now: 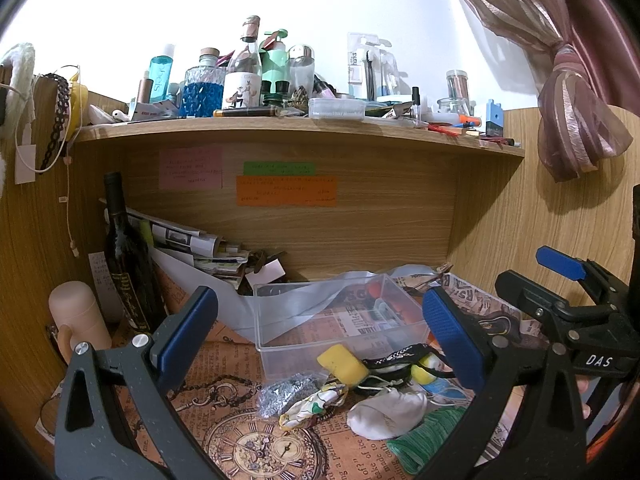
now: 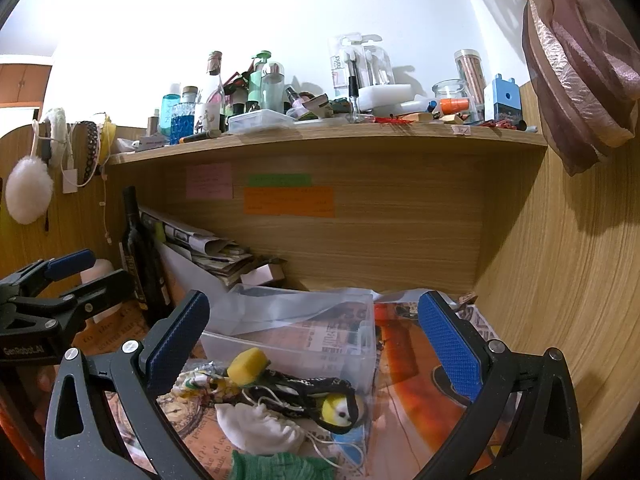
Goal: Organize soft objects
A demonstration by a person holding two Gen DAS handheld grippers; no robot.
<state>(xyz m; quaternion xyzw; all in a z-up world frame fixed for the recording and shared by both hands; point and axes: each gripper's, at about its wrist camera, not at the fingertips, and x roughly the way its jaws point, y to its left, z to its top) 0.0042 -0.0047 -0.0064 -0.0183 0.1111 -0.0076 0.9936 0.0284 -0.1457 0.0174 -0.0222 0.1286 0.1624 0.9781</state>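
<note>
Left wrist view: the left tool (image 1: 320,336) hangs over the desk (image 1: 224,364) with its blue pads spread wide and nothing between them. Beyond its tips a clear box (image 1: 340,316) stands on the printed paper cover, with a loose sheet of clear plastic draped into it from behind. Just in front of the box lies a heap of soft things: a yellow sponge (image 1: 342,364) leaning against the box's front wall, a grey scrubber (image 1: 286,394) left of it, a floral cloth (image 1: 314,404), a black strap (image 1: 396,360), a white pouch (image 1: 386,414) and a green cloth (image 1: 426,438) nearest the camera. The right tool (image 1: 560,276) shows at the right edge, seen side-on. A dark bottle (image 1: 124,256) stands at the back left, under the crowded shelf (image 1: 280,132).

Right wrist view: the right tool (image 2: 316,340) is likewise spread wide, holding nothing. The box (image 2: 296,344) sits between its tips, farther off. The sponge (image 2: 248,366) rests at the box's near left corner, the strap (image 2: 304,386) runs along its front, and a yellow toy (image 2: 340,410) lies against it. The pouch (image 2: 260,426) and green cloth (image 2: 280,466) lie nearer. The left tool (image 2: 76,276) reaches in from the left edge; its opening cannot be judged from here.
</note>
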